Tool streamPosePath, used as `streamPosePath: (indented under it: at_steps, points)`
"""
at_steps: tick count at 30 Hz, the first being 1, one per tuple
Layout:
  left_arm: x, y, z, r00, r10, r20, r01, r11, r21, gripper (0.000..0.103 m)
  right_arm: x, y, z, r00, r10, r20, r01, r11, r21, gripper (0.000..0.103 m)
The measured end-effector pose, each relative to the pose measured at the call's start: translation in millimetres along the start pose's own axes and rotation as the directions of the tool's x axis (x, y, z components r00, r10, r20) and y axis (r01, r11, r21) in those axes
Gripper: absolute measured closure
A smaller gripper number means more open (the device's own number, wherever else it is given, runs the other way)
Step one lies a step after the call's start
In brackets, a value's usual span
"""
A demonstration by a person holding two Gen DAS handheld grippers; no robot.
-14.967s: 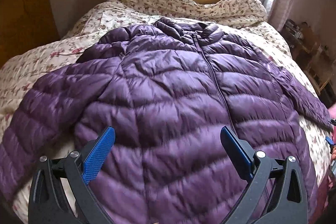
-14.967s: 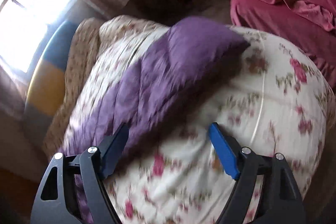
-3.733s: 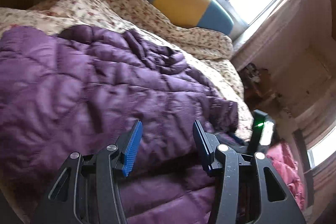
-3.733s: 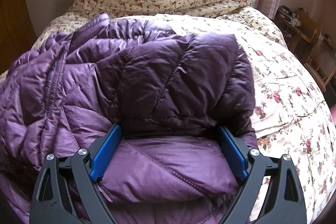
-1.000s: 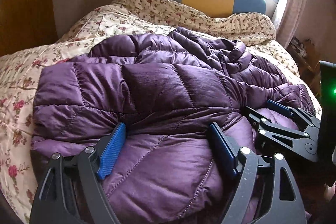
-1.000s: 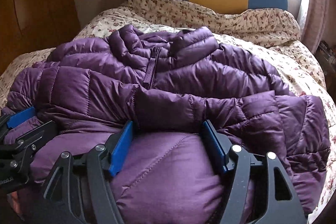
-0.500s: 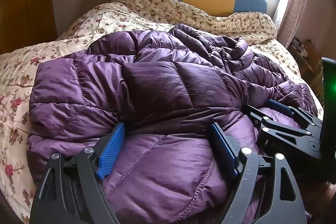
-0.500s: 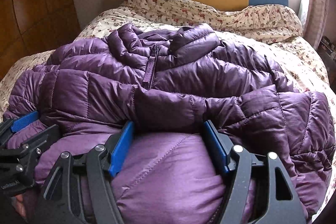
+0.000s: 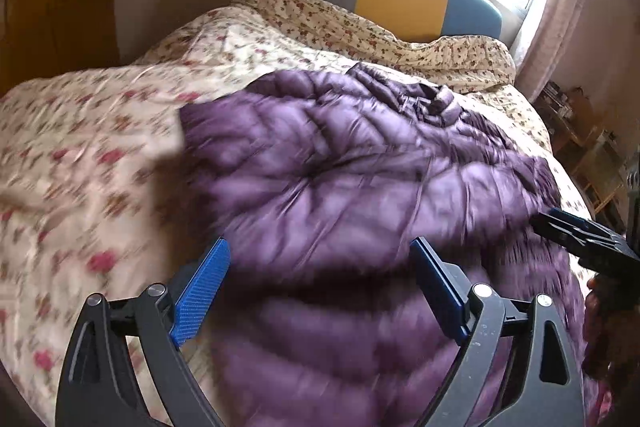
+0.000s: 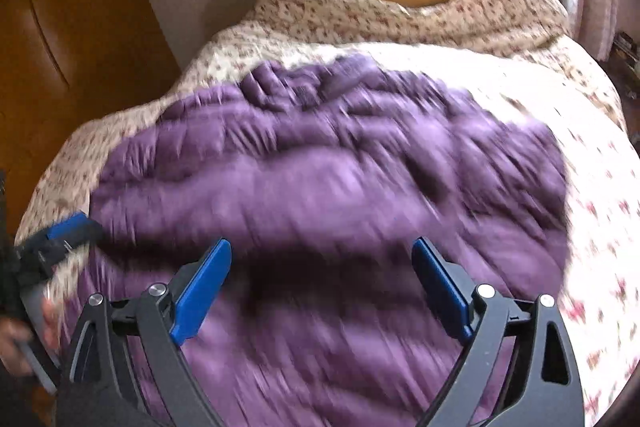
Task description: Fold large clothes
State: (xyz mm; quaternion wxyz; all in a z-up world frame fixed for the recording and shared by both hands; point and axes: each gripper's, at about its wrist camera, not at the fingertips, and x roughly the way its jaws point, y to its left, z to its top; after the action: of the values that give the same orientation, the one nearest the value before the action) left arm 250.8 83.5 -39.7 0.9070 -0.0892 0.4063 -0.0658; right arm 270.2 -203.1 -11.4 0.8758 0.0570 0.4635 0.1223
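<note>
Purple jacket (image 9: pixel 360 187) folded — floral quilt (image 9: pixel 100 155) around it.

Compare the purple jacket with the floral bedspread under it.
The purple jacket is plain purple and quilted into puffy panels; the floral bedspread is cream with small red flowers and looks flatter. The jacket lies bunched in a folded heap; the bedspread is spread across the bed and reaches well past the jacket. Both are soft fabric.

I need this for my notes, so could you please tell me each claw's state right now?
Left claw: jaws opening, holding nothing, above the purple jacket.
Right claw: jaws opening, holding nothing.
</note>
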Motion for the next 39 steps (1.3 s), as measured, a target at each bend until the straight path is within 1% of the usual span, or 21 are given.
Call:
streamPosePath:
  at_steps: [6,8,9,12,15,17,18,20,21,23,24,25,26,27,28,29,31,32,34,36,39]
  points:
    - [-47.3,42.9,-60.0,0.997,-0.029,-0.067,0.024,0.997,-0.077,0.013,-49.7,-47.0,-74.8,0.996,-0.036,-0.085,0.045,0.992,0.114,0.012]
    - [-61.2,52.7,-81.3,0.996,-0.034,-0.087,0.025,0.994,-0.102,0.020,-64.2,-57.4,-96.3,0.994,-0.045,-0.103,0.059,0.989,0.139,0.012]
    - [-67.9,55.7,-90.9,0.995,-0.043,-0.091,0.032,0.993,-0.117,0.023,-71.6,-62.0,-108.6,0.993,-0.039,-0.115,0.056,0.987,0.153,0.012]
    - [-88.6,61.5,-125.6,0.991,-0.073,-0.114,0.055,0.986,-0.156,0.023,-88.0,-72.9,-140.4,0.989,-0.014,-0.146,0.044,0.978,0.203,0.012]
    - [-104.0,59.1,-154.1,0.987,-0.095,-0.129,0.071,0.982,-0.175,0.023,-102.3,-76.5,-165.9,0.987,0.028,-0.157,0.010,0.973,0.232,0.017]
    - [-110.6,57.8,-167.8,0.984,-0.123,-0.130,0.097,0.978,-0.186,0.023,-111.0,-72.9,-178.0,0.987,0.053,-0.155,-0.017,0.973,0.230,0.023]
    - [-112.5,56.2,-171.8,0.983,-0.132,-0.131,0.105,0.976,-0.190,0.025,-113.7,-70.4,-181.2,0.986,0.057,-0.156,-0.021,0.974,0.224,0.024]
    - [-117.0,50.5,-182.0,0.980,-0.153,-0.130,0.128,0.974,-0.189,0.026,-116.9,-65.2,-188.0,0.985,0.064,-0.162,-0.031,0.979,0.202,0.031]
    - [-119.1,45.7,-185.6,0.980,-0.153,-0.129,0.129,0.975,-0.178,0.030,-119.3,-62.3,-192.6,0.984,0.070,-0.164,-0.037,0.980,0.194,0.033]
    - [-119.6,38.8,-188.0,0.979,-0.156,-0.130,0.134,0.978,-0.161,0.033,-121.5,-59.8,-194.9,0.982,0.080,-0.172,-0.048,0.982,0.183,0.047]
    - [-119.6,34.5,-191.5,0.980,-0.151,-0.131,0.132,0.980,-0.146,0.036,-123.5,-58.8,-196.8,0.979,0.095,-0.180,-0.062,0.982,0.181,0.051]
    - [-119.9,31.7,-193.2,0.982,-0.140,-0.128,0.123,0.984,-0.132,0.040,-123.0,-57.9,-197.5,0.976,0.117,-0.186,-0.082,0.979,0.186,0.065]
    - [-119.8,31.1,-193.3,0.982,-0.138,-0.128,0.123,0.985,-0.123,0.046,-120.8,-56.6,-195.6,0.971,0.139,-0.193,-0.102,0.976,0.192,0.076]
    - [-120.2,30.7,-193.9,0.981,-0.144,-0.128,0.129,0.984,-0.119,0.063,-121.9,-55.5,-194.6,0.969,0.152,-0.193,-0.115,0.974,0.193,0.080]
    - [-120.5,30.1,-193.8,0.978,-0.159,-0.134,0.144,0.983,-0.117,0.072,-124.1,-52.8,-194.0,0.968,0.163,-0.189,-0.127,0.974,0.186,0.088]
    - [-122.4,28.9,-194.0,0.977,-0.164,-0.135,0.149,0.982,-0.113,0.082,-125.6,-51.5,-191.9,0.968,0.170,-0.185,-0.135,0.973,0.186,0.091]
    - [-129.9,24.6,-191.5,0.978,-0.170,-0.122,0.160,0.983,-0.087,0.091,-132.9,-47.6,-187.6,0.968,0.187,-0.166,-0.156,0.970,0.188,0.093]
    - [-134.0,22.8,-189.1,0.977,-0.179,-0.115,0.172,0.982,-0.073,0.093,-139.7,-44.8,-184.2,0.970,0.192,-0.149,-0.164,0.970,0.179,0.094]
    - [-144.7,20.7,-181.7,0.976,-0.198,-0.095,0.193,0.980,-0.056,0.096,-148.5,-40.4,-176.5,0.972,0.202,-0.120,-0.181,0.969,0.167,0.094]
    - [-153.1,17.7,-175.5,0.975,-0.208,-0.081,0.206,0.978,-0.042,0.096,-161.9,-35.6,-166.6,0.973,0.214,-0.086,-0.200,0.968,0.149,0.095]
    - [-166.6,16.2,-156.1,0.969,-0.243,-0.041,0.242,0.970,-0.027,0.098,-179.2,-26.8,-150.3,0.974,0.225,-0.039,-0.220,0.969,0.109,0.095]
